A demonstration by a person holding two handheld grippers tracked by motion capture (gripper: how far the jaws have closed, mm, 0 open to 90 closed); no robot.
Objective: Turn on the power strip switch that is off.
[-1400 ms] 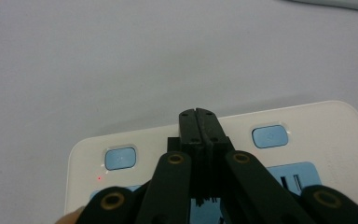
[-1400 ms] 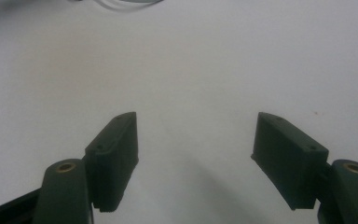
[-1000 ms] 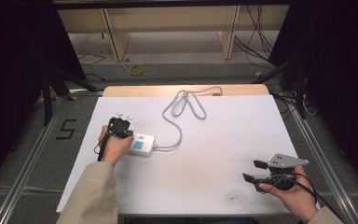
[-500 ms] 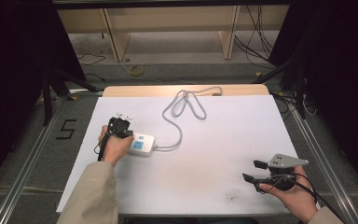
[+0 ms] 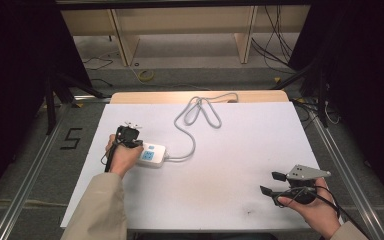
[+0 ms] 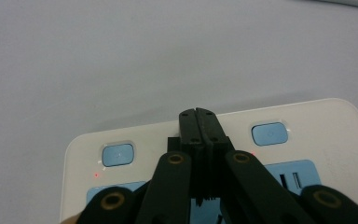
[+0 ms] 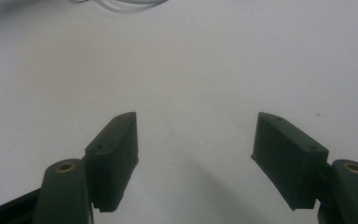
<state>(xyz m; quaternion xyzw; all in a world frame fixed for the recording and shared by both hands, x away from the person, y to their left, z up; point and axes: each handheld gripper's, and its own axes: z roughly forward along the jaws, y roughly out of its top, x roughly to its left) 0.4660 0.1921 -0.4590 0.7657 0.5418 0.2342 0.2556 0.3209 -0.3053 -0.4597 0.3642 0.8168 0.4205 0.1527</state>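
A white power strip [image 5: 151, 155] with blue sockets lies left of centre on the white table [image 5: 240, 150]. Its grey cable [image 5: 200, 108] runs to the back and coils in loops there. My left gripper [image 5: 134, 142] stands at the strip's left end, held in a hand. In the left gripper view the left gripper [image 6: 199, 115] is shut, its tips over the power strip [image 6: 307, 119] between two blue buttons [image 6: 118, 154]. My right gripper [image 5: 272, 183] is open near the front right corner. In the right gripper view the right gripper [image 7: 196, 120] spans bare table.
A wooden board edge [image 5: 145, 97] shows behind the white sheet. A small dark smudge [image 5: 250, 212] marks the table near the front. Metal rails run along both sides, and a "5" [image 5: 71, 138] is marked on the floor at left.
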